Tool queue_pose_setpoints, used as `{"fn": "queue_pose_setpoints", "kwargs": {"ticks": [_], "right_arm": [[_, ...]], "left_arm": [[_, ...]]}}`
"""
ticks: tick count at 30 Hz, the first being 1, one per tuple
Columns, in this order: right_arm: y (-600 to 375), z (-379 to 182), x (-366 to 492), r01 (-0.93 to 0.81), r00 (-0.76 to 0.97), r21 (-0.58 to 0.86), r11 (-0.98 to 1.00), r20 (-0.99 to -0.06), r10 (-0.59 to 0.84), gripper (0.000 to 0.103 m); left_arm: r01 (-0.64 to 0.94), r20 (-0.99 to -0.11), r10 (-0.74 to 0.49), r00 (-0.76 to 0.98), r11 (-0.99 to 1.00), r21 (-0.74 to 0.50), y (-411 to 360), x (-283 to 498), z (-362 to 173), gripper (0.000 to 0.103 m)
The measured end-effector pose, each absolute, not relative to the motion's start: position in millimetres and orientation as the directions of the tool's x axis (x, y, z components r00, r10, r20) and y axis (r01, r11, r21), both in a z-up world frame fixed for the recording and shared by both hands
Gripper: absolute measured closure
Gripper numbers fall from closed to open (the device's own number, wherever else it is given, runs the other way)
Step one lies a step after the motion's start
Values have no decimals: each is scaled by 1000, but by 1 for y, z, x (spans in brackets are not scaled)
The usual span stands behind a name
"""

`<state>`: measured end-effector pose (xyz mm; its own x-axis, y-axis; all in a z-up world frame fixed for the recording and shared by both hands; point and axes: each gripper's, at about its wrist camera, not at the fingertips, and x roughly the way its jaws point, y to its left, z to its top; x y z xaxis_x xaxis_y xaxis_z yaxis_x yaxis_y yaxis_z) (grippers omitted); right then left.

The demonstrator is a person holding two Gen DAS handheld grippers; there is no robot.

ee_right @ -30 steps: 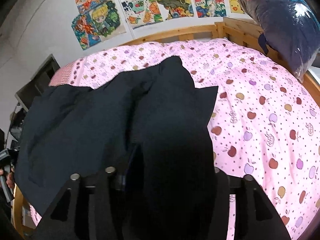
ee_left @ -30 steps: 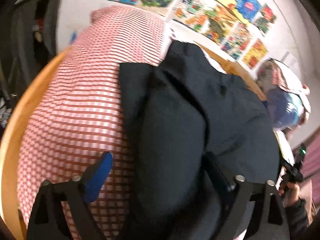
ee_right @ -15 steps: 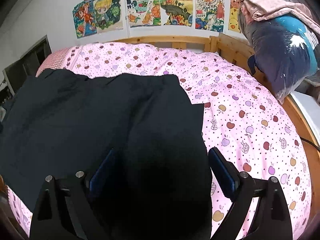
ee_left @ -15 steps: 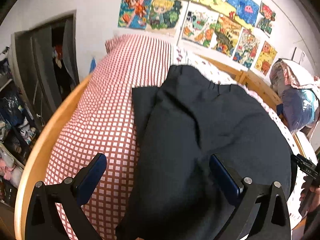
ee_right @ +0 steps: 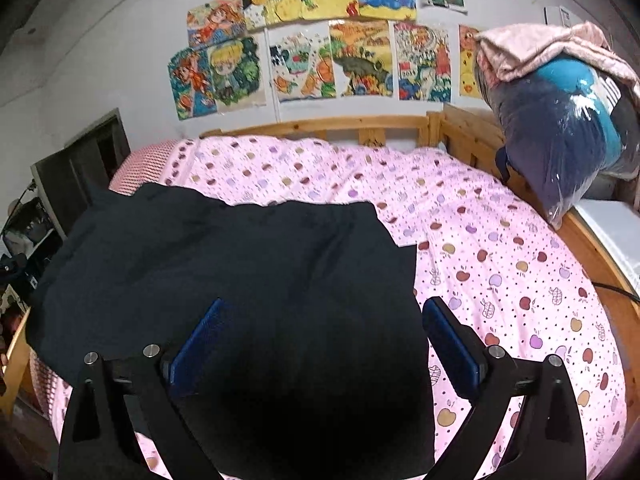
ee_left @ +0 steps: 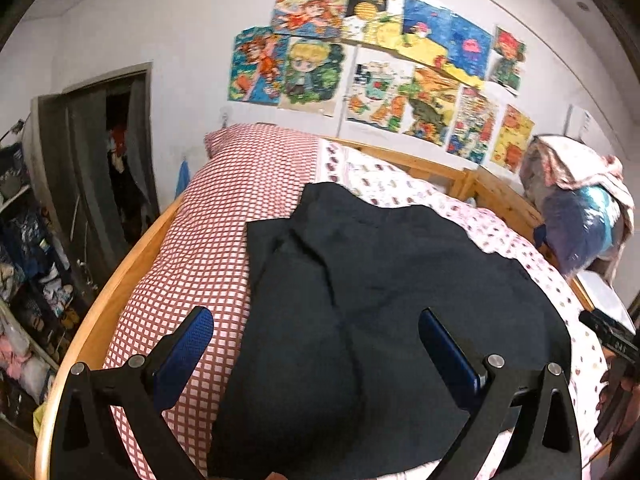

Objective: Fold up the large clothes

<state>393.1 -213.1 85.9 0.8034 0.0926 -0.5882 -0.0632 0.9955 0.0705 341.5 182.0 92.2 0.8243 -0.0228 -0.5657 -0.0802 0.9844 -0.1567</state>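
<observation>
A large dark navy garment [ee_left: 380, 300] lies folded on the bed, partly over the red-checked pillow [ee_left: 224, 216] and the pink apple-print sheet [ee_right: 500, 264]. It also fills the left and middle of the right wrist view [ee_right: 240, 264]. My left gripper [ee_left: 316, 340] is open and empty, raised above the garment's near edge. My right gripper [ee_right: 322, 332] is open and empty, above the garment's near right part. The right gripper's body shows at the right edge of the left wrist view [ee_left: 612, 340].
The wooden bed frame [ee_left: 120, 280] runs round the mattress, with a rail at the back [ee_right: 360, 126]. A plastic-wrapped bundle with pink cloth on top [ee_right: 568, 120] sits at the far right corner. Posters cover the wall. An open wardrobe [ee_left: 112, 168] and cluttered shelves stand left.
Both grippers opened, let go of the garment and pulled back and up. The garment now lies flat on the bed.
</observation>
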Motion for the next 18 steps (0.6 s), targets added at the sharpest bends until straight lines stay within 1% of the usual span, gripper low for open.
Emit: {"fn": "queue_pose_setpoints", "kwargs": {"ticks": [5, 18], "right_arm": [[-208, 99, 374, -82, 827, 80, 993, -550, 112, 7], [-193, 128, 319, -141, 867, 92, 986, -469, 167, 6]], "left_arm": [[-47, -523, -36, 852, 988, -146, 169, 319, 108, 0], [-33, -444, -5, 896, 996, -78, 140, 260, 138, 0]]}}
